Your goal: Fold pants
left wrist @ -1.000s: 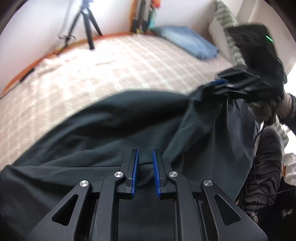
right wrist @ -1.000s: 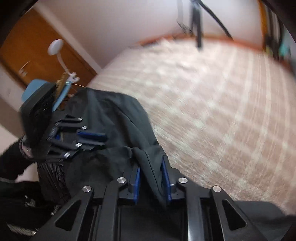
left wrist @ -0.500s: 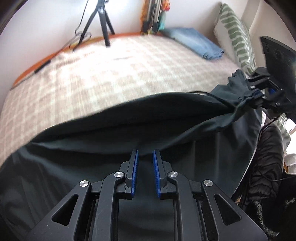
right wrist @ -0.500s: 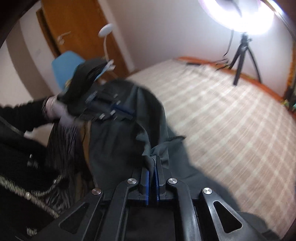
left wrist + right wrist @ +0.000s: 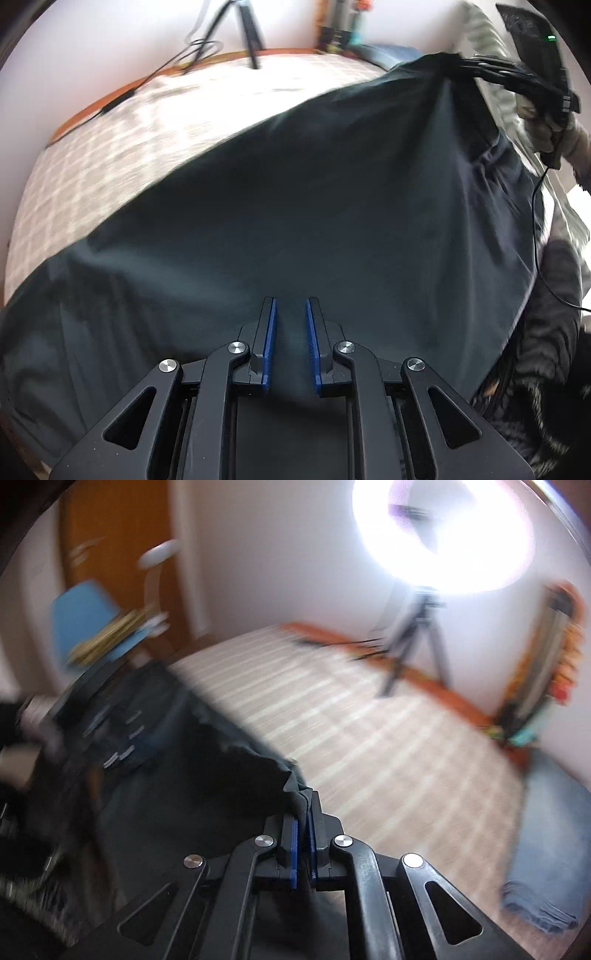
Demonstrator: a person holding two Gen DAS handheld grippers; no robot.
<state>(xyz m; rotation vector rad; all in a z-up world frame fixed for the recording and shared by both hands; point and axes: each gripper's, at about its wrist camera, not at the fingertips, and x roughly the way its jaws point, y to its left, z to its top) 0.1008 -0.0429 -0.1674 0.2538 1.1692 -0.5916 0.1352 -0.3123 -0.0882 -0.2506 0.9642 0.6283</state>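
Pants point(image 5: 314, 192) now raised, taut; right gripper point(image 5: 303, 834) jaws pinching them, left gripper point(image 5: 290, 343) jaws narrowly parted.

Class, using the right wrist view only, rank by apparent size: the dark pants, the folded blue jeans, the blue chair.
1. Dark pants, largest, though nearest the camera.
2. Folded blue jeans.
3. Blue chair; blurred and farther off, so its true size is unsure.

R gripper point(image 5: 303, 812) raised high, jaws pinched nearly together on pants point(image 5: 295, 206) edge. L gripper point(image 5: 290, 321) lower, blue pads a narrow gap apart w/ cloth between.
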